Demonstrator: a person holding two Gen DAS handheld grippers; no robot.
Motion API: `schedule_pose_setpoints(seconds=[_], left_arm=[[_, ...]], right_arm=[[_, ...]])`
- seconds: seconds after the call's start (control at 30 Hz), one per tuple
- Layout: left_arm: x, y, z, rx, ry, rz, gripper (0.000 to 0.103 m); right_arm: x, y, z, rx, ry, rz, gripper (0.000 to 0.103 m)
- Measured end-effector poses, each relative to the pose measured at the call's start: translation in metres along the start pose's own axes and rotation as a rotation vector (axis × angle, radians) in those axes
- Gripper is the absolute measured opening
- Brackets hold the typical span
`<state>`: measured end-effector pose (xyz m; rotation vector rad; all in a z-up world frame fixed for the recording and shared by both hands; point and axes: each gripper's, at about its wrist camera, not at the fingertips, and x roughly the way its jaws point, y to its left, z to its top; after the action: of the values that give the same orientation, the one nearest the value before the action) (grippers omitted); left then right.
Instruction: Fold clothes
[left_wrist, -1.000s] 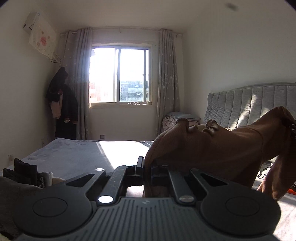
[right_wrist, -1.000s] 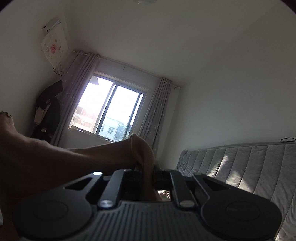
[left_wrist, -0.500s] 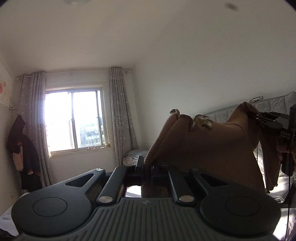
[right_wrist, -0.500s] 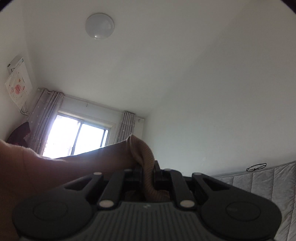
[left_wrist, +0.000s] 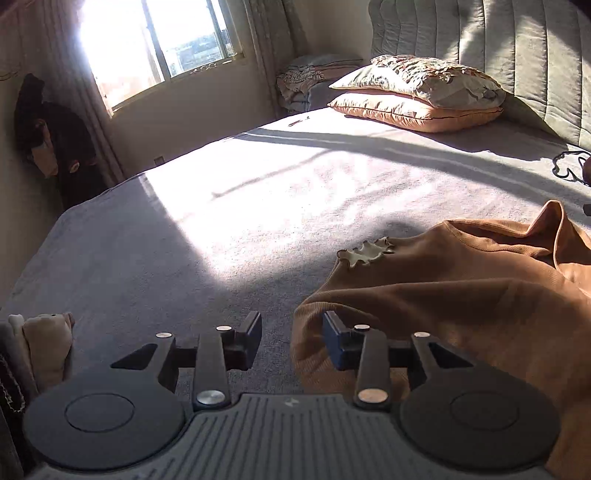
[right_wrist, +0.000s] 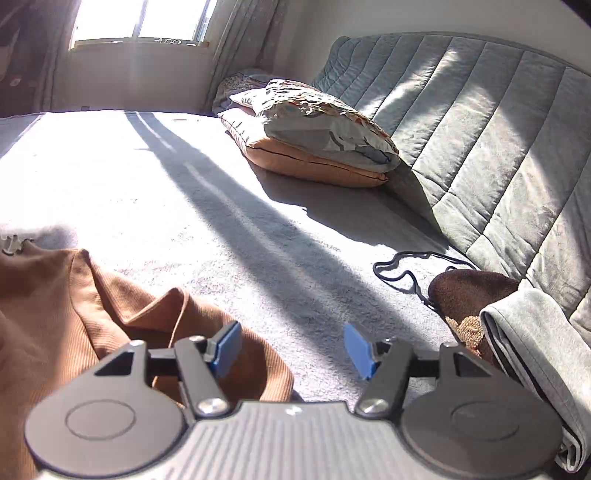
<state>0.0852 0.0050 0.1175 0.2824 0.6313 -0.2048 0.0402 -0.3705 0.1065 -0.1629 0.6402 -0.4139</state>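
Both grippers have let go of the brown garment they held aloft, and it lies rumpled on the bed, left gripper and right gripper spread empty; smoothing it flat likely comes next.

Open grey bedspread ahead, pillows by headboard

Brown garment — right edge cropped
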Motion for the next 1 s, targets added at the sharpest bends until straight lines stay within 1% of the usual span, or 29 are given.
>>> schedule_pose_setpoints(seconds=[0.03,0.07,0.13,0.17,0.2,0.23,0.3,0.37,0.43,0.5,0.57,0.6,0.63,0.67,0.7,0.77,0.8,0.87,0.9,0.93,0.97,1.0], left_arm=[[-0.004,0.005,-0.014,-0.041,0.019,-0.012,0.043],[-0.009,0.010,-0.025,-0.098,0.039,-0.042,0.044],[-0.017,0.019,-0.044,-0.202,0.079,-0.095,0.047],[-0.021,0.017,-0.048,-0.230,0.089,-0.112,0.047],[-0.030,0.013,-0.054,-0.251,0.085,-0.134,0.051],[-0.037,0.008,-0.060,-0.267,0.077,-0.147,0.062],[-0.042,-0.003,-0.075,-0.286,0.064,-0.154,0.068],[-0.036,-0.011,-0.088,-0.306,0.096,-0.183,0.068],[-0.031,-0.017,-0.095,-0.314,0.123,-0.207,0.068],[-0.033,-0.023,-0.097,-0.291,0.111,-0.189,0.068],[-0.031,-0.029,-0.100,-0.258,0.117,-0.154,0.067],[-0.029,-0.032,-0.101,-0.239,0.123,-0.132,0.060],[-0.026,-0.035,-0.102,-0.231,0.135,-0.128,0.048],[-0.023,-0.035,-0.103,-0.244,0.150,-0.142,0.015],[-0.021,-0.035,-0.105,-0.265,0.160,-0.151,0.006],[-0.021,-0.031,-0.104,-0.286,0.158,-0.149,0.003],[-0.022,-0.029,-0.103,-0.293,0.153,-0.144,0.003],[-0.023,-0.024,-0.101,-0.307,0.143,-0.136,0.003],[-0.024,-0.022,-0.100,-0.314,0.137,-0.131,0.003],[-0.026,-0.018,-0.099,-0.324,0.130,-0.126,0.003],[-0.029,-0.012,-0.098,-0.337,0.119,-0.120,0.003],[-0.032,-0.004,-0.096,-0.351,0.107,-0.110,0.003]], right_arm=[[-0.003,-0.005,0.002,0.006,0.000,0.010,0.064],[-0.011,-0.010,0.004,0.007,-0.023,0.044,0.066],[-0.020,-0.014,0.006,-0.017,-0.023,0.113,0.084],[-0.025,-0.015,0.005,-0.027,-0.017,0.149,0.087],[-0.030,-0.016,0.003,-0.038,-0.011,0.185,0.088],[-0.035,-0.018,0.002,-0.049,-0.004,0.221,0.088],[-0.041,-0.018,-0.007,-0.042,0.030,0.309,0.088],[-0.048,-0.008,-0.016,-0.091,0.052,0.352,0.088],[-0.060,0.007,-0.025,-0.206,0.037,0.373,0.088],[-0.067,0.018,-0.033,-0.313,0.025,0.382,0.088],[-0.074,0.028,-0.040,-0.413,0.006,0.381,0.088],[-0.075,0.032,-0.043,-0.457,0.002,0.384,0.088],[-0.075,0.036,-0.046,-0.488,0.009,0.406,0.088],[-0.074,0.040,-0.049,-0.514,0.023,0.432,0.088],[-0.071,0.046,-0.052,-0.526,0.049,0.461,0.088],[-0.068,0.056,-0.057,-0.558,0.085,0.486,0.085],[-0.065,0.061,-0.061,-0.577,0.097,0.485,0.083],[-0.058,0.070,-0.066,-0.603,0.122,0.489,0.065],[-0.054,0.069,-0.065,-0.580,0.142,0.505,0.045],[-0.050,0.067,-0.063,-0.557,0.162,0.521,0.031],[-0.048,0.066,-0.061,-0.530,0.178,0.538,0.023],[-0.050,0.064,-0.059,-0.501,0.180,0.554,0.018]])
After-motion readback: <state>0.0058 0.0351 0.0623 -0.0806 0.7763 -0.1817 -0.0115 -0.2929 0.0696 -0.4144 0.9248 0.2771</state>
